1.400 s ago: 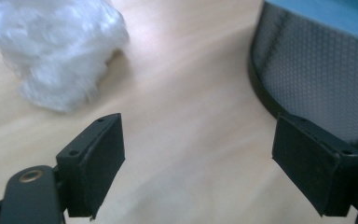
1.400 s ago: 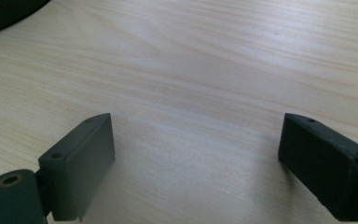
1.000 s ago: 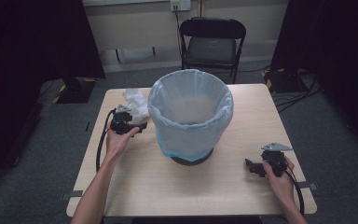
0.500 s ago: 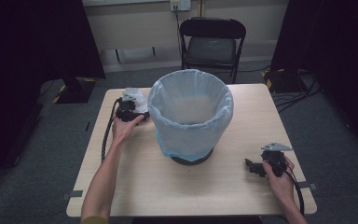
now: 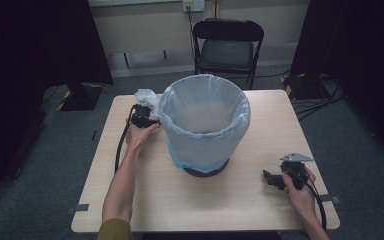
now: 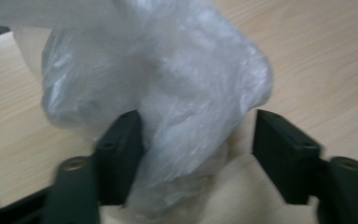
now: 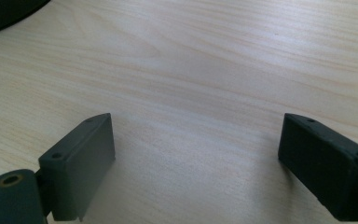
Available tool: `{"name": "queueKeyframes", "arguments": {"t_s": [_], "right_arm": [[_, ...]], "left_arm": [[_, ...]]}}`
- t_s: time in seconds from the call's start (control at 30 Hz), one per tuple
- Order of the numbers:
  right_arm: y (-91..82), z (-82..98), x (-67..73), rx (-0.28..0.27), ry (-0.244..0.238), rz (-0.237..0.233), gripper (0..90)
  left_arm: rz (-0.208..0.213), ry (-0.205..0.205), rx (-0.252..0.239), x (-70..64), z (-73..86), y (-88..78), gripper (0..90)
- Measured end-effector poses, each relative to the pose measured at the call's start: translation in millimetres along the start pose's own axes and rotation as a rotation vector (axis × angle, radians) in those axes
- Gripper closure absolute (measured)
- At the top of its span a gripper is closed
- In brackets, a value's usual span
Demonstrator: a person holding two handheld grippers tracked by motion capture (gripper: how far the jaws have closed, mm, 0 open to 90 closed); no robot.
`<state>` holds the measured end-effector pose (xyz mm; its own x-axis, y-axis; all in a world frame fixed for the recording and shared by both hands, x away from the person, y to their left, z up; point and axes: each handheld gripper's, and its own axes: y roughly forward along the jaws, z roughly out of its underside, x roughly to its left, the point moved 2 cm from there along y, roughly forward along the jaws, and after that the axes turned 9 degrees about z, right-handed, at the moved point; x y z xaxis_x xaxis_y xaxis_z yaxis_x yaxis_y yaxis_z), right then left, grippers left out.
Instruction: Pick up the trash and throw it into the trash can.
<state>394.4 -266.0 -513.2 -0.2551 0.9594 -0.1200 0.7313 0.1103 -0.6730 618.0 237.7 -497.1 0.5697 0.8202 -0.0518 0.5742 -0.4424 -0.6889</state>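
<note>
On the wooden table (image 5: 145,195), left tongs (image 6: 198,154) closing round crumpled plastic (image 6: 168,88) — right tongs (image 7: 196,172) spread, empty.

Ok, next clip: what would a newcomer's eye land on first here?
Probably the big round bin lined with a pale blue plastic bag, standing mid-table. Next, the crumpled clear plastic bag at the bin's left, with the left gripper just closing around it. The right gripper rests open near the table's right front edge.
</note>
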Motion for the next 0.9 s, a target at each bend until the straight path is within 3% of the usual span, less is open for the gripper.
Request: {"name": "queueKeyframes", "arguments": {"t_s": [0.03, 0.07, 0.1, 0.17, 0.27, 0.5, 0.63, 0.8, 0.9], "right_arm": [[0.0, 0.0, 0.0, 0.0, 0.0, 0.0, 10.1], [0.0, 0.0, 0.0, 0.0, 0.0, 0.0, 10.1], [0.0, 0.0, 0.0, 0.0, 0.001, 0.0, 10.1], [0.0, 0.0, 0.0, 0.001, 0.001, 0.0, 10.1], [0.0, 0.0, 0.0, 0.0, 0.001, -0.001, 10.1], [0.0, 0.0, 0.0, 0.0, 0.001, 0.0, 10.1], [0.0, 0.0, 0.0, 0.0, 0.0, 0.0, 10.0], [0.0, 0.0, 0.1, 0.0, 0.0, 0.0, 10.1], [0.0, 0.0, 0.0, 0.0, 0.0, 0.0, 10.1]], "left_arm": [[0.005, -0.016, -0.007, 2.1, 0.7, -0.5, 51.8], [0.006, -0.036, -0.018, 2.9, 0.7, -1.3, 51.8], [0.022, -0.064, -0.027, 6.6, 1.5, -3.7, 64.8], [0.028, -0.068, -0.007, 6.6, 2.9, -5.3, 72.5], [0.046, -0.087, -0.019, 6.3, 2.7, -6.3, 79.9], [0.109, -0.105, -0.028, 1.1, 1.2, -13.5, 83.1], [0.133, -0.119, -0.076, -1.6, 1.1, -22.9, 83.6], [0.138, -0.105, -0.088, -4.8, 0.9, -36.9, 83.6], [0.153, -0.08, -0.12, -9.1, -5.3, -49.6, 83.6]]}}
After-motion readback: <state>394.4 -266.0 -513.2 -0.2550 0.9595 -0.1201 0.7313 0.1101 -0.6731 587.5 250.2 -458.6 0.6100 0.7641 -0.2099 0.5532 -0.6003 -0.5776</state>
